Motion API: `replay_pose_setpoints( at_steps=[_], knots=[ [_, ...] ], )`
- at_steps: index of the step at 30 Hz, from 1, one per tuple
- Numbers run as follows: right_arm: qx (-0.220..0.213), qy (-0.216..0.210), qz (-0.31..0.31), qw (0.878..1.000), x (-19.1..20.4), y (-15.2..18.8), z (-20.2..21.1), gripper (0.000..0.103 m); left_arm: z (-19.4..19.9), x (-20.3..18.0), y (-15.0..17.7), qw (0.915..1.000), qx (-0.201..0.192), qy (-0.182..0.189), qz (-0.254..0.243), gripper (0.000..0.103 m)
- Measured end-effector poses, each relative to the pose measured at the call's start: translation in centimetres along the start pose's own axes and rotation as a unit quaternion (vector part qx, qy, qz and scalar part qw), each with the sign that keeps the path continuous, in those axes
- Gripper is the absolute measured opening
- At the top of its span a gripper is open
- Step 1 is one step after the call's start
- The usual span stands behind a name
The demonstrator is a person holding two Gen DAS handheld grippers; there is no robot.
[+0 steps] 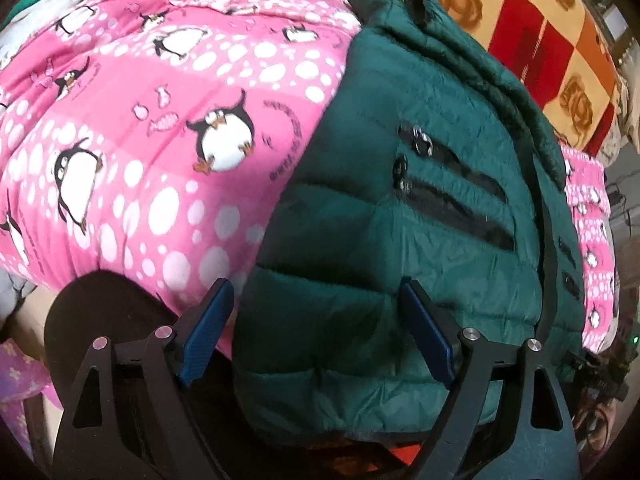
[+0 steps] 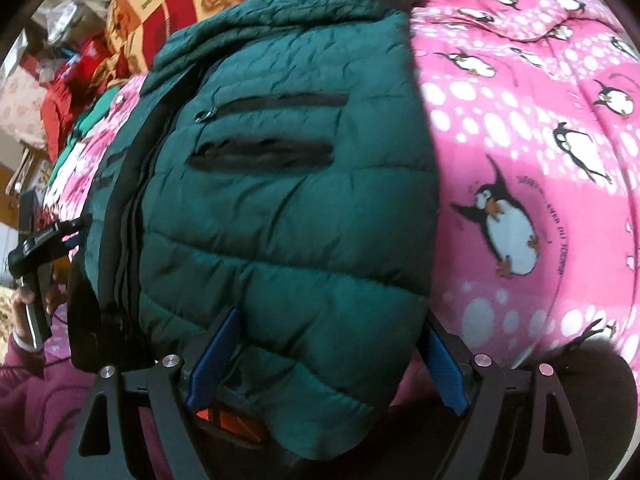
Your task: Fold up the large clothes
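A dark green puffer jacket (image 1: 420,208) lies folded on a pink penguin blanket (image 1: 160,128), its two black zip pockets facing up. My left gripper (image 1: 314,292) hangs open over the jacket's near left corner; one blue pad is over the blanket, the other over the jacket. In the right wrist view the same jacket (image 2: 280,200) fills the middle. My right gripper (image 2: 332,316) is open and straddles the near right corner, with puffy fabric between the pads and no visible squeeze.
A red and orange chequered blanket (image 1: 540,40) with rose prints lies behind the jacket. A dark rounded shape (image 1: 100,312) sits at the bed's near edge. A hand (image 2: 28,300) in a maroon sleeve shows at the left of the right wrist view, with piled clothes (image 2: 60,92) beyond.
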State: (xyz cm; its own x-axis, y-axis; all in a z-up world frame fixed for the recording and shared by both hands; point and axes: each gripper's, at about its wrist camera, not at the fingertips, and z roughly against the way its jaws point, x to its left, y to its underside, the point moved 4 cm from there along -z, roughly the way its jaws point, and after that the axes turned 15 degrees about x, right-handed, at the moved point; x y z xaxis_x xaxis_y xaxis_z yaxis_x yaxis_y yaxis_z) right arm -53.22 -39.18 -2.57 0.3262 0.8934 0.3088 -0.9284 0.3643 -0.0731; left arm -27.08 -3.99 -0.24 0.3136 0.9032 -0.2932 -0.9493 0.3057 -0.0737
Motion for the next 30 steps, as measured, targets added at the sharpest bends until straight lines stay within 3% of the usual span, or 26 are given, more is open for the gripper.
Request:
replay_pose_setpoints(
  at_steps=[16, 18, 19, 20, 24, 27, 30],
  knots=[
    [0.005, -0.011, 0.036, 0.999, 0.7, 1.2, -0.8, 0.084, -1.0, -0.3, 1.8, 0.9998, 0.011, 0.011, -0.015, 0.085],
    [0.003, -0.01, 0.048, 0.999, 1.0, 1.2, -0.8, 0.079, -0.9, -0.3, 1.9, 0.9998, 0.008, 0.007, -0.02, 0.084],
    [0.0, -0.009, 0.057, 0.998, 1.3, 1.1, -0.7, 0.062, -0.8, -0.5, 1.9, 0.9997, 0.006, 0.007, -0.023, 0.08],
    [-0.009, -0.007, 0.063, 0.998, 1.5, 1.0, -0.6, 0.05, -0.7, -0.7, 1.9, 0.9995, 0.004, 0.008, -0.029, 0.069],
    [-0.024, -0.031, 0.05, 0.998, 0.8, 0.7, -0.2, 0.04, 0.3, -1.7, 2.3, 0.9982, -0.02, -0.023, -0.053, 0.035],
    [-0.03, -0.039, 0.056, 0.997, 0.8, 0.8, 0.5, 0.032, 1.3, -2.6, 2.5, 0.9953, -0.046, -0.049, -0.069, 0.02],
    [-0.048, -0.058, 0.064, 0.995, 0.8, 0.8, 1.9, 0.028, 2.8, -3.1, 2.3, 0.9935, -0.067, -0.047, -0.079, 0.015]
  ],
)
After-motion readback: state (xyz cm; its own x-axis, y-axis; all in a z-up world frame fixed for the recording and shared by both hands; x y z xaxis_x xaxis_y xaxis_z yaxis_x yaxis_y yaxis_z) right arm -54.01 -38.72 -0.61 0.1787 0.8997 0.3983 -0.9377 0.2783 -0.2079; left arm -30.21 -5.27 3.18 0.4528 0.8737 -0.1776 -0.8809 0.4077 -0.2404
